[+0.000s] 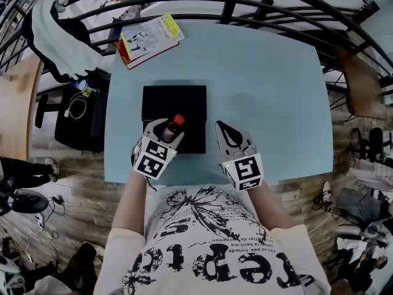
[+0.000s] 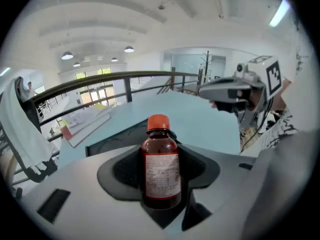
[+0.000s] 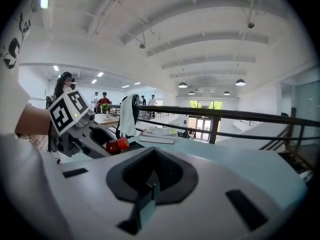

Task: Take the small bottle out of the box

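One small brown bottle (image 2: 161, 166), red cap, pinched upright by left gripper (image 1: 166, 129) fingers (image 2: 120, 171), over near end of flat black box (image 1: 166, 100) on pale-blue bench (image 1: 264, 85). Right gripper (image 1: 222, 129) idle beside box, fingers pressed together. Lift-out seemingly underway; next: carry clear, steady grip.

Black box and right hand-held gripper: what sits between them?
Only bare blue table, between black box and right hand-held gripper, in the head view.
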